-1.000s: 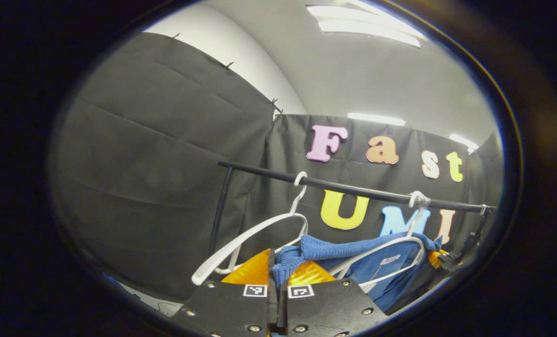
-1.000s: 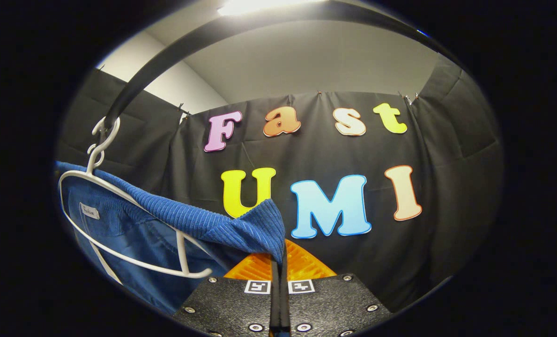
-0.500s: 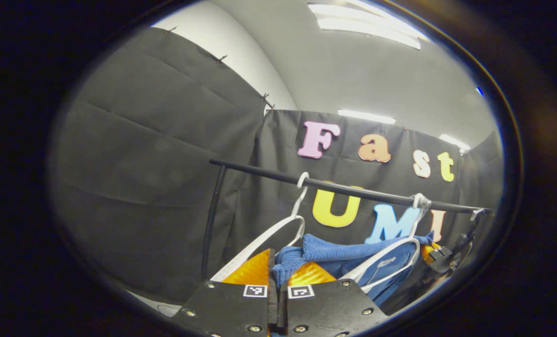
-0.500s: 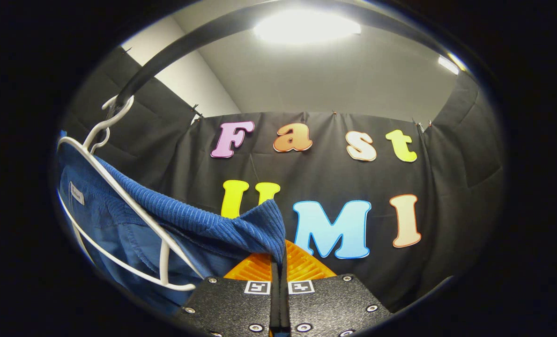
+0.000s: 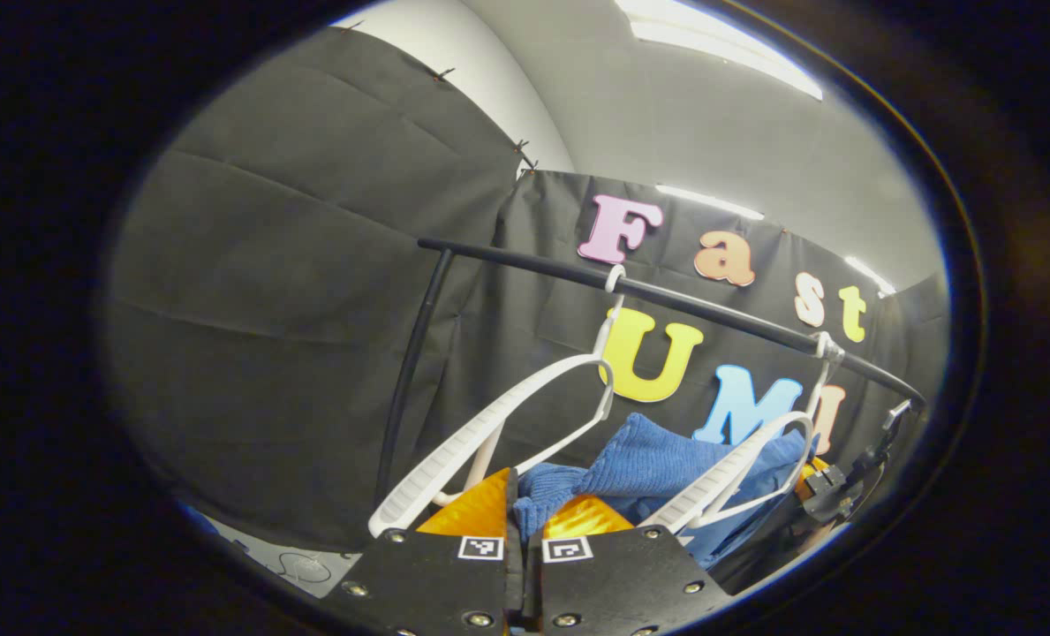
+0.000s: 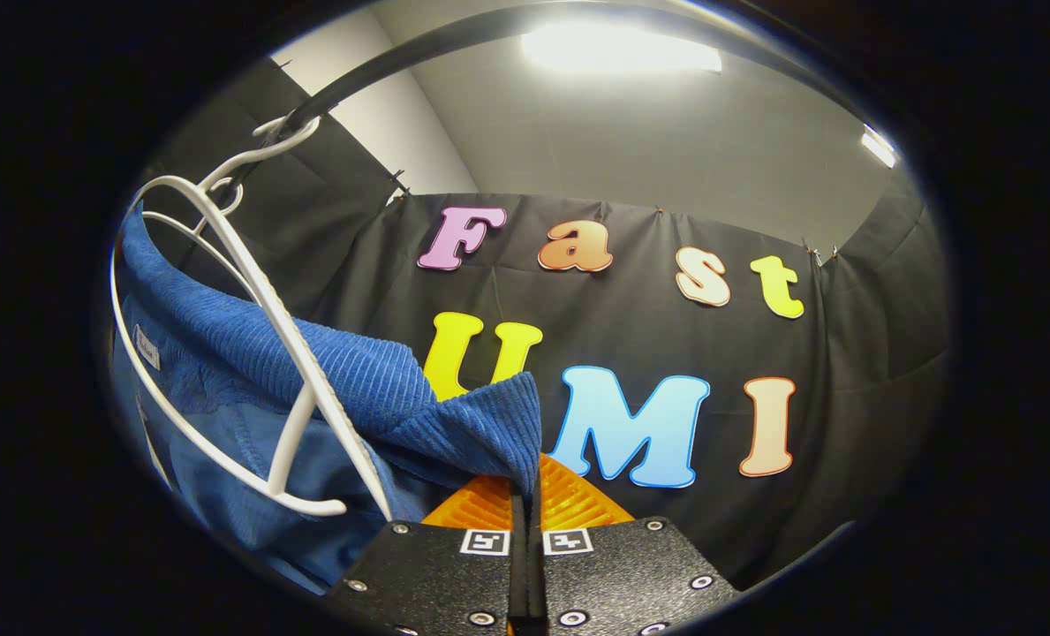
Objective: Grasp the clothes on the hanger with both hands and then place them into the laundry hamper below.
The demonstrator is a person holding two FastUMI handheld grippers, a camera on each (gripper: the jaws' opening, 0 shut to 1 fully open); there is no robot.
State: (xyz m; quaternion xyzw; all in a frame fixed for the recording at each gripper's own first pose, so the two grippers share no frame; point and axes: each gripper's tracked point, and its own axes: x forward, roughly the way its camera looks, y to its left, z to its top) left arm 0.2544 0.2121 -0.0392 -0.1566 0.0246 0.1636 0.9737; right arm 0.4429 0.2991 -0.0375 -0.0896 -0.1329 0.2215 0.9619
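Observation:
A blue ribbed garment (image 5: 657, 459) stretches between my two grippers, below a black rail (image 5: 701, 309). In the left gripper view, my left gripper (image 5: 523, 508) is shut on one blue corner, its orange fingers pinching the cloth. A white hanger (image 5: 736, 473) lies against the garment and still hooks on the rail. In the right gripper view, my right gripper (image 6: 525, 486) is shut on the other corner of the blue garment (image 6: 348, 389), and the white hanger (image 6: 260, 291) crosses in front of the cloth. The right gripper (image 5: 829, 490) also appears far right in the left gripper view.
A second, bare white hanger (image 5: 498, 424) hangs on the rail close to my left gripper. The rail's black upright post (image 5: 410, 371) stands at the left. A patch of pale floor (image 5: 304, 565) shows below.
Both grippers have dropped lower with the garment; the rail and hangers sit higher in both views. The cloth has slid down along the hanger, which is tilted more steeply.

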